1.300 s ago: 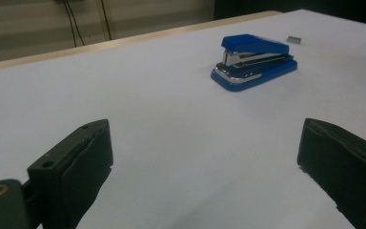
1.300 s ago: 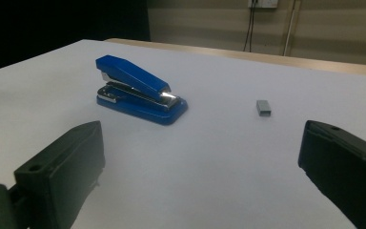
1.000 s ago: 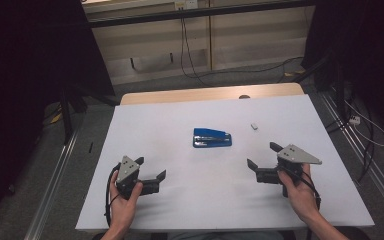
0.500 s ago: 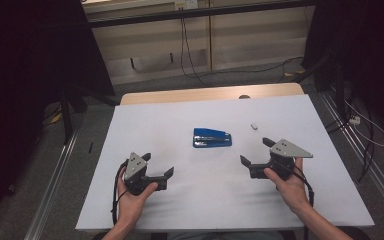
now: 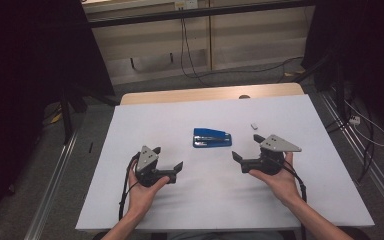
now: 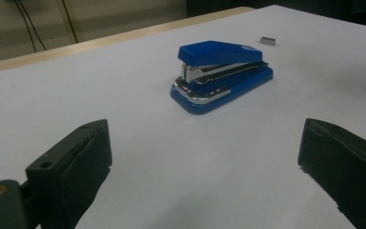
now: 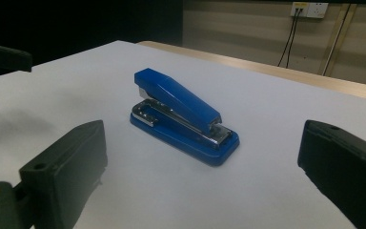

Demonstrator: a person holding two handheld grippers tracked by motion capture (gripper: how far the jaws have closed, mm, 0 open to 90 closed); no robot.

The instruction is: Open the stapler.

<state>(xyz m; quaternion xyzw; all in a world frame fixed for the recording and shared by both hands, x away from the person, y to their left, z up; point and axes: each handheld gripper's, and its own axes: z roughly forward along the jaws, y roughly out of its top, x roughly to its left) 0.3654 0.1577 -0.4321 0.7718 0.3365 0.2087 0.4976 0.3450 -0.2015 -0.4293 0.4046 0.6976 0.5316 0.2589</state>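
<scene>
Blue stapler point(image 5: 212, 138) lies flat near the middle of the white worktop point(image 5: 145, 125), untouched, between the two tools and a bit farther from the person. Left tool point(image 5: 167, 159) and right tool point(image 5: 246, 147) both hover near the stapler on either side, each with jaws spread wide apart and holding nothing. Small grey staple block point(image 5: 254, 126) sits just right of the stapler, apart from it.

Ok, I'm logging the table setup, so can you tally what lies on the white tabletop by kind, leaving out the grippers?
Blue stapler: 1
Small grey block, perhaps a strip of staples: 1
Total: 2 things on the white tabletop
</scene>
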